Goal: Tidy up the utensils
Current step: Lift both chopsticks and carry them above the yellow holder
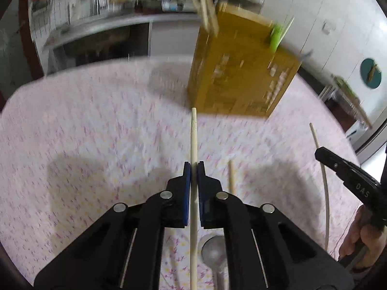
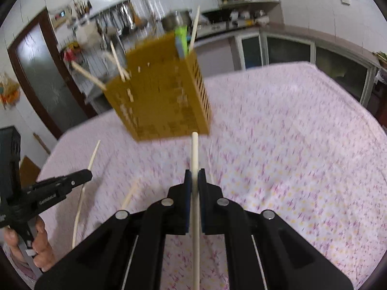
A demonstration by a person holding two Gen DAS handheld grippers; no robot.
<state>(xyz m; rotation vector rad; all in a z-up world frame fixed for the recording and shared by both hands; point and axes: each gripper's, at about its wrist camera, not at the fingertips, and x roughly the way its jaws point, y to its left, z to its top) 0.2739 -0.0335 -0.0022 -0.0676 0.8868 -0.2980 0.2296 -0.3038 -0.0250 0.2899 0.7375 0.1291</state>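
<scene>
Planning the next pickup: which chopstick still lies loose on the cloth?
The short chopstick just right of the left tongs; the others are gripped or stand in the yellow holder.

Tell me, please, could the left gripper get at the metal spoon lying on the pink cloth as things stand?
Probably not yet: the left gripper is shut on a pale wooden chopstick, and the metal spoon lies beneath its fingers, so it would need emptying first.

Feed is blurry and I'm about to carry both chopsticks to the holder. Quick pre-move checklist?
1. Left gripper shut on a chopstick: ok.
2. Right gripper shut on a chopstick: ok.
3. Holder upright on the table: ok.
4. Free room inside the holder: cannot tell.
5. A loose chopstick and spoon lie below the left gripper: not ok.
</scene>
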